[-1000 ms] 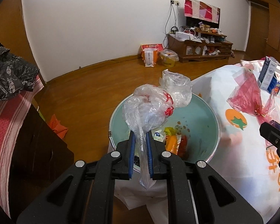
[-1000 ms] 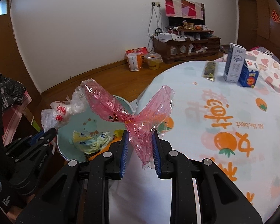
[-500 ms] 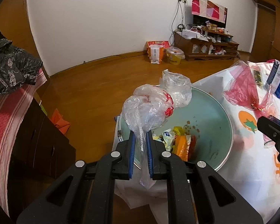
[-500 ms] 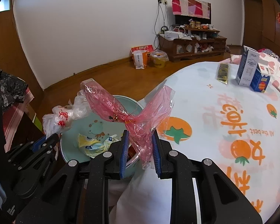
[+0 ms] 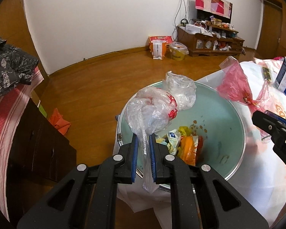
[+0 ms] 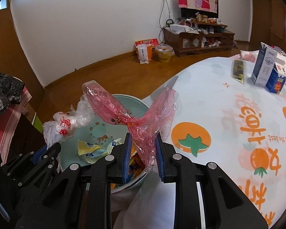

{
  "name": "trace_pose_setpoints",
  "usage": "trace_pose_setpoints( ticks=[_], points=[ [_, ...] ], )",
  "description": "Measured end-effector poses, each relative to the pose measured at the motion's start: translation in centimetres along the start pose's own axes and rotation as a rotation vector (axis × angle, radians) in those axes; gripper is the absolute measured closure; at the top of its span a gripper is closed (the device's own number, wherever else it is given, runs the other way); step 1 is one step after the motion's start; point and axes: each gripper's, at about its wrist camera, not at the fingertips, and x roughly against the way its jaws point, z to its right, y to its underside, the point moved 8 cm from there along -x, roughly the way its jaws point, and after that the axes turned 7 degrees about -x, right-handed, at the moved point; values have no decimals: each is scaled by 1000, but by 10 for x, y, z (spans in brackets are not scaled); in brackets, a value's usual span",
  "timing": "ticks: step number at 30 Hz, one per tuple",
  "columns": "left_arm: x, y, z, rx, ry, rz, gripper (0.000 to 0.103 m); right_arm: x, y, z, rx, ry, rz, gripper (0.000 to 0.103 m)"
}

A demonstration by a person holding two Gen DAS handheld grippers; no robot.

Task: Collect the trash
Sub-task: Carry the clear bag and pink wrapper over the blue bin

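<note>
My left gripper (image 5: 143, 141) is shut on a crumpled clear plastic bag (image 5: 154, 106) with red print and holds it over the near rim of a pale green basin (image 5: 219, 110). The basin holds several wrappers (image 5: 183, 143). My right gripper (image 6: 143, 143) is shut on a red cellophane wrapper (image 6: 135, 118) tied in the middle, above the basin's right rim (image 6: 139, 103) beside the table. The clear bag (image 6: 66, 124) and left gripper also show at left in the right wrist view. The red wrapper (image 5: 236, 84) shows at right in the left wrist view.
A table with a white orange-print cloth (image 6: 228, 124) carries two cartons (image 6: 265, 70) and a small packet (image 6: 238, 70) at its far side. A dark cabinet (image 5: 34, 148) stands left of the basin. Bags (image 5: 158, 47) and a low shelf (image 5: 209, 42) stand by the far wall.
Both grippers have moved forward and lower over the basin, still holding their bags. The basin now looks larger and closer in both views.
</note>
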Motion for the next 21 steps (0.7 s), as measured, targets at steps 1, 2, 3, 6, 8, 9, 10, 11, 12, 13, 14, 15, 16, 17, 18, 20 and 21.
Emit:
trace_pose_setpoints(
  ticks=[1,2,3,6,8,9,10,11,12,13,14,15,16,17,18,20,21],
  points=[
    [-2,0,-1,1,0,-4,91,-3,0,0,0,0,-6,78],
    [-4,1,0,1,0,-7,91,-7,0,0,0,1,-11,78],
    [-7,2,-1,3,-3,-15,91,-10,0,-1,-1,2,-16,78],
    [-12,2,-1,5,-5,-27,91,-19,1,-2,0,5,-34,78],
    [-16,3,-2,4,-8,-33,91,-24,1,-2,-1,5,-44,78],
    [-19,3,-2,5,-8,-38,91,-27,1,-2,-1,5,-49,78],
    [-21,3,-2,5,-8,-42,91,-29,1,-2,-1,5,-52,78],
    [-22,3,-1,5,-9,-44,91,-30,2,-2,-2,6,-56,78],
    [-24,3,-1,4,-12,-49,91,-32,2,-2,-3,5,-61,78],
    [-26,3,-2,4,-13,-53,91,-33,2,-2,-5,5,-64,78],
    [-27,4,-2,4,-14,-56,91,-34,2,-1,-6,5,-66,78],
    [-29,4,-2,4,-15,-61,91,-35,3,-1,-6,6,-68,78],
    [-31,4,-1,3,-15,-63,91,-36,3,0,-6,6,-71,78],
    [-32,5,-1,2,-15,-65,91,-37,4,0,-6,7,-73,78],
    [-32,4,0,0,-16,-65,91,-38,4,0,-6,7,-76,78],
    [-34,5,2,-5,-16,-67,91,-39,5,1,-7,8,-81,78],
    [-35,5,3,-5,-15,-68,91,-40,6,1,-7,8,-83,78]
  ],
)
